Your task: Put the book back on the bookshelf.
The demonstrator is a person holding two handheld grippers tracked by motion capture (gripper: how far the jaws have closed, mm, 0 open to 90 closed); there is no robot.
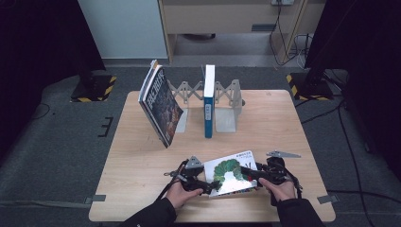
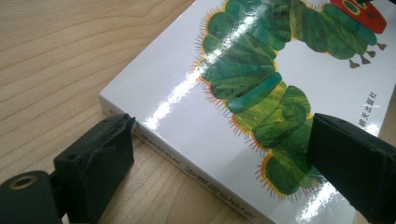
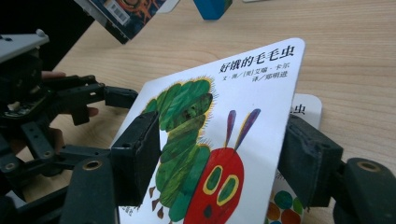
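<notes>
The caterpillar book (image 1: 232,172) lies low in the high view's centre, near the table's (image 1: 142,165) front edge, its long axis running across between the two hands. The right gripper (image 3: 219,154) appears to have its fingers (image 3: 137,156) clamped on the raised front cover from the right end, though the contact is hard to confirm. The left gripper (image 2: 219,163) stands open, its fingers (image 2: 100,163) straddling the spine corner without pressing, equally near.
</notes>
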